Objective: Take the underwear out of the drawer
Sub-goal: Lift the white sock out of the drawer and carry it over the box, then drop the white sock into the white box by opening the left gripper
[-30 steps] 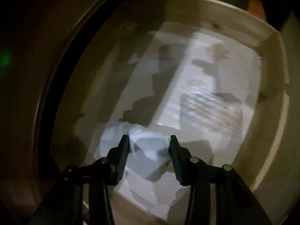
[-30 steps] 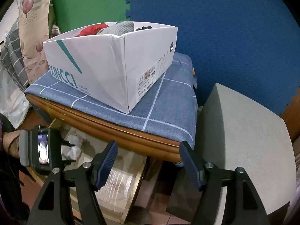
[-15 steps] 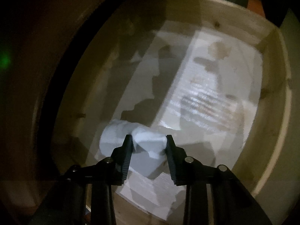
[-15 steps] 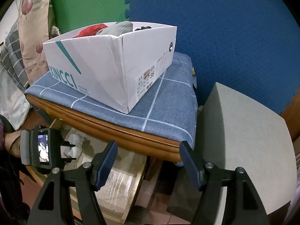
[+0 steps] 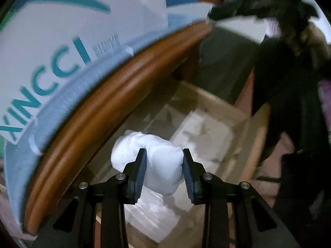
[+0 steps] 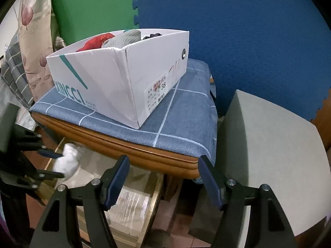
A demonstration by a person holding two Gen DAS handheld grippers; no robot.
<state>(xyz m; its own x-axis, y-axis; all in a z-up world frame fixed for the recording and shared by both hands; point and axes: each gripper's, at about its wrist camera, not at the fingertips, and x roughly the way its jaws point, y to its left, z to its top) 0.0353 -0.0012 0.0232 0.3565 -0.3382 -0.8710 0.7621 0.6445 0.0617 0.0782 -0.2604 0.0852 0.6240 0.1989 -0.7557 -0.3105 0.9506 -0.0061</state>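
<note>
My left gripper (image 5: 164,172) is shut on a white bundle of underwear (image 5: 159,163) and holds it above the open wooden drawer (image 5: 253,144), level with the wooden seat edge (image 5: 107,103). The right wrist view shows that gripper (image 6: 52,164) with the white bundle (image 6: 68,162) at the lower left, over the drawer (image 6: 154,194). My right gripper (image 6: 163,183) is open and empty, in front of the seat and above the drawer.
A white shoebox (image 6: 124,78) holding red and grey clothes stands on a blue checked cushion (image 6: 175,115) on the seat. A grey stool (image 6: 266,157) stands to the right. Blue and green foam mats cover the wall behind. Pillows lie at the left.
My left gripper closed on the white bundle in the drawer and lifted it up out of the drawer to seat-edge height. The right gripper stayed put.
</note>
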